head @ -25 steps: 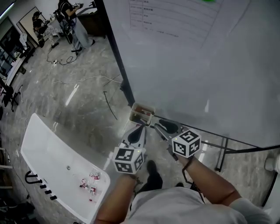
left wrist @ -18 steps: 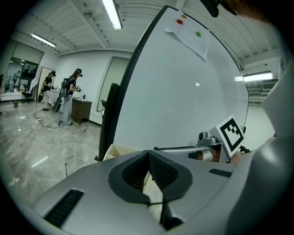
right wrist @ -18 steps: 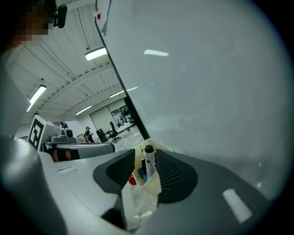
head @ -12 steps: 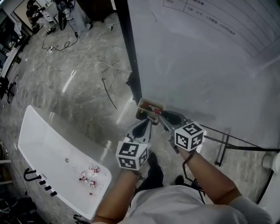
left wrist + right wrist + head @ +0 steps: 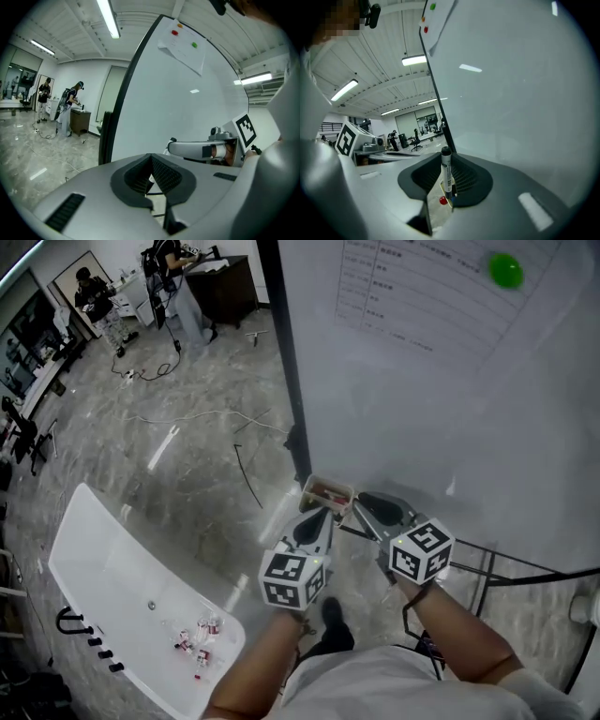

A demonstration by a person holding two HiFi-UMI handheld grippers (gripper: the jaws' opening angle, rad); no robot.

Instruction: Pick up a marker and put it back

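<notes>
Right gripper view shows the right gripper point(image 5: 448, 161) just clamping the upright marker point(image 5: 446, 179) between its jaws — pickup apparently secured — left gripper point(image 5: 151, 160) alongside, pinched empty.

Print on posted sheet point(image 5: 412, 296) too small to read, whiteboard point(image 5: 487, 427) cut off top and right, small items point(image 5: 195, 638) on white surface point(image 5: 103, 559) unidentifiable.

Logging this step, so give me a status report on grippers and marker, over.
Left gripper jaws shut, empty. Right gripper jaws just closed further, gripping upright white marker with black cap. Small tan tray on whiteboard close ahead; nothing blocking.
</notes>
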